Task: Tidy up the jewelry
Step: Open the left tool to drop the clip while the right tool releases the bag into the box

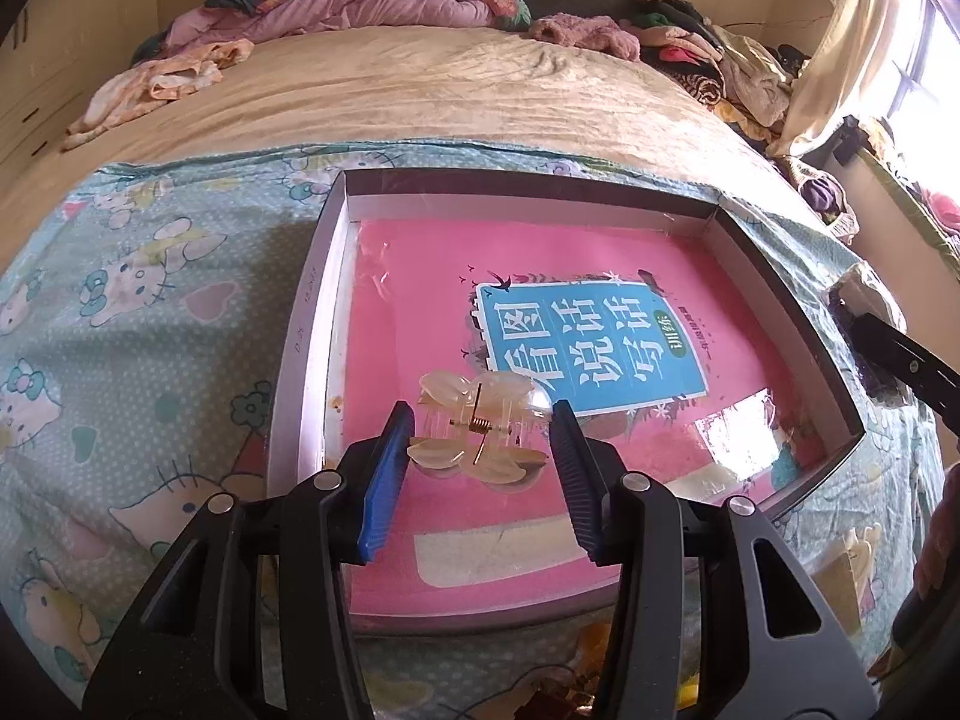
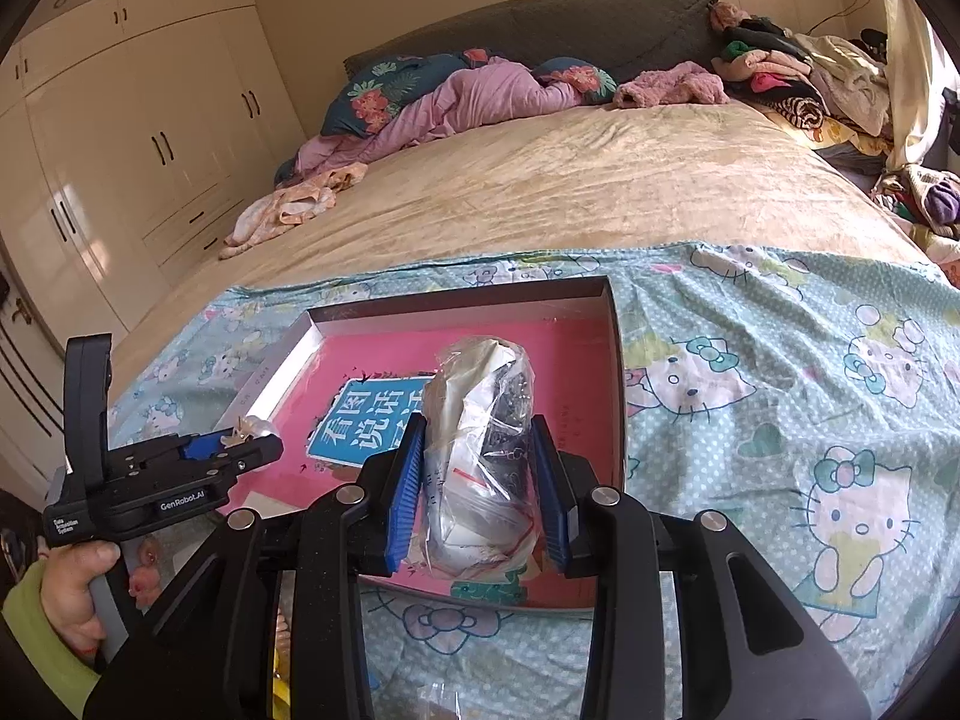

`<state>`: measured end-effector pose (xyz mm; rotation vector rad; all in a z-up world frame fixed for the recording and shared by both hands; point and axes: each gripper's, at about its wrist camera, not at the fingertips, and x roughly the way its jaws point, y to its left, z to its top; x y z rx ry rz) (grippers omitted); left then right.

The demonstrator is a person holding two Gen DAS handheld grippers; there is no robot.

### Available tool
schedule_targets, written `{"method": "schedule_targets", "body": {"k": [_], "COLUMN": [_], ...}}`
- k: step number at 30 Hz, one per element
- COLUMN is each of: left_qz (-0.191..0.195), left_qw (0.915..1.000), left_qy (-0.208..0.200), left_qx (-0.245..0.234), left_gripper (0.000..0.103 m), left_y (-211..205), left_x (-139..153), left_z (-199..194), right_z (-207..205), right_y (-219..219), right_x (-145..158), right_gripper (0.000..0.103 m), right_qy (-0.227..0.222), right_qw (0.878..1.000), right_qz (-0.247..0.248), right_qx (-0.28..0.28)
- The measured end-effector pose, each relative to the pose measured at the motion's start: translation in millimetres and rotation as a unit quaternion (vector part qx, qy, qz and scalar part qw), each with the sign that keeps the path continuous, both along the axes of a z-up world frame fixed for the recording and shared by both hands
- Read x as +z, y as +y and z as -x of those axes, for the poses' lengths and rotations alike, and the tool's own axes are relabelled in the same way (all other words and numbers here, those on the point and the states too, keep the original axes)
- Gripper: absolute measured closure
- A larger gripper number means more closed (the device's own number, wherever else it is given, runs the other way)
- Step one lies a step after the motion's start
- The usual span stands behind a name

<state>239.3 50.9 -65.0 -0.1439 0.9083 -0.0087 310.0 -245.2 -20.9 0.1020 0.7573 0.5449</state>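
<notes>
Left wrist view: I am holding a clear hair clip [image 1: 477,429] in the left hand-held gripper [image 1: 477,447], clenched on it over the 7 o'clock corner of the shallow box [image 1: 312,324] on the bed. My right hand-held gripper [image 2: 477,480] is grasping a plastic bag of jewelry [image 2: 477,420] over the box's middle. Next, I judge, each needs lowering and releasing inside.

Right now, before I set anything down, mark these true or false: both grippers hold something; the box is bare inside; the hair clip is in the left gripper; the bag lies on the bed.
1. Both hold something: true.
2. Box bare inside: false, a pink book lines it.
3. Hair clip in left gripper: true.
4. Bag lies on bed: false, the right gripper holds it above the box.
</notes>
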Motion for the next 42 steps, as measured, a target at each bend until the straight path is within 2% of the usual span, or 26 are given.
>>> {"method": "schedule_targets", "body": {"k": [10,19,23,27,30,32,37,42], "left_qz": [-0.016,-0.005,-0.003,0.000,0.003,0.007,0.007,0.011], "left_qw": [0.9998,1.0000,1.0000,0.9999,0.9998,0.9997,0.9994,0.9991], "left_qy": [0.005,0.003,-0.002,-0.010,-0.015,-0.017,-0.026,-0.035], "left_qx": [-0.008,0.000,0.005,0.010,0.013,0.015,0.021,0.022], "left_gripper": [0.065,0.064,0.058,0.056,0.055,0.049,0.044,0.034], "left_y": [-4,3,6,9,11,12,13,14], "left_x": [-7,-6,-2,4,8,11,19,27], "left_z": [0,4,7,13,17,20,29,40], "right_z": [-10,-12,-14,-14,-11,-8,2,16], "right_y": [10,14,11,7,5,4,-3,-10], "right_x": [-22,-33,-38,-41,-38,-35,-22,-7], "right_gripper": [0.070,0.070,0.070,0.068,0.068,0.068,0.058,0.037], "right_qy": [0.036,0.051,0.060,0.069,0.060,0.055,0.040,0.024], "right_qw": [0.999,0.998,0.998,0.997,0.997,0.998,0.999,0.999], "right_qz": [0.019,0.027,0.030,0.030,0.035,0.033,0.023,0.006], "right_qx": [-0.003,-0.006,-0.014,-0.021,-0.023,-0.022,-0.023,-0.025]}}
